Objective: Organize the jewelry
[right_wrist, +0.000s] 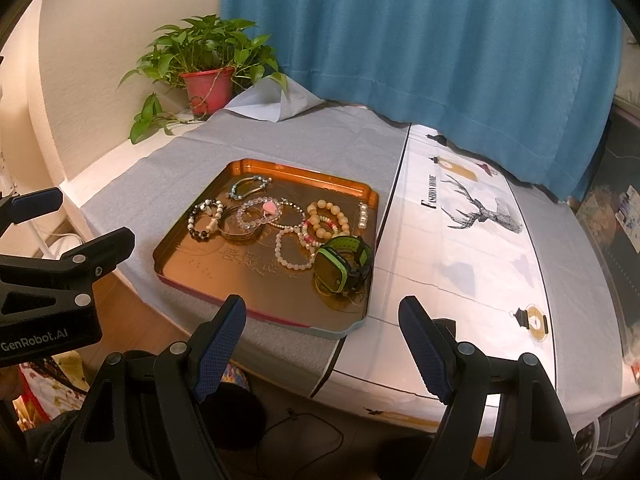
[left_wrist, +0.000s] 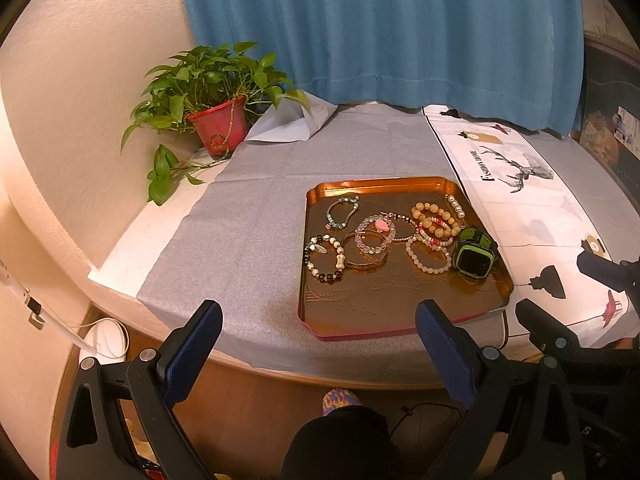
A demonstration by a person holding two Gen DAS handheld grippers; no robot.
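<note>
A copper-coloured metal tray point(left_wrist: 360, 316) point(right_wrist: 208, 280) lies on the grey cloth near the table's front edge. Several bead bracelets lie in it, among them a black-and-white one point(left_wrist: 324, 258) point(right_wrist: 204, 220), a clear one with a pink charm point(left_wrist: 376, 234) point(right_wrist: 260, 214) and a wooden-bead one point(left_wrist: 434, 220) point(right_wrist: 328, 218). A green-and-black watch point(left_wrist: 474, 256) point(right_wrist: 342, 266) sits at the tray's right side. My left gripper point(left_wrist: 320, 344) hangs open in front of the tray's near edge, holding nothing. My right gripper point(right_wrist: 322, 340) is open too, near the tray's front right corner, empty.
A potted plant in a red pot point(left_wrist: 218, 124) point(right_wrist: 208, 88) stands at the back left. A white cloth printed with a deer point(left_wrist: 528, 184) point(right_wrist: 480, 216) covers the table's right side. Blue curtain point(left_wrist: 380, 28) hangs behind. The table edge drops to a wooden floor.
</note>
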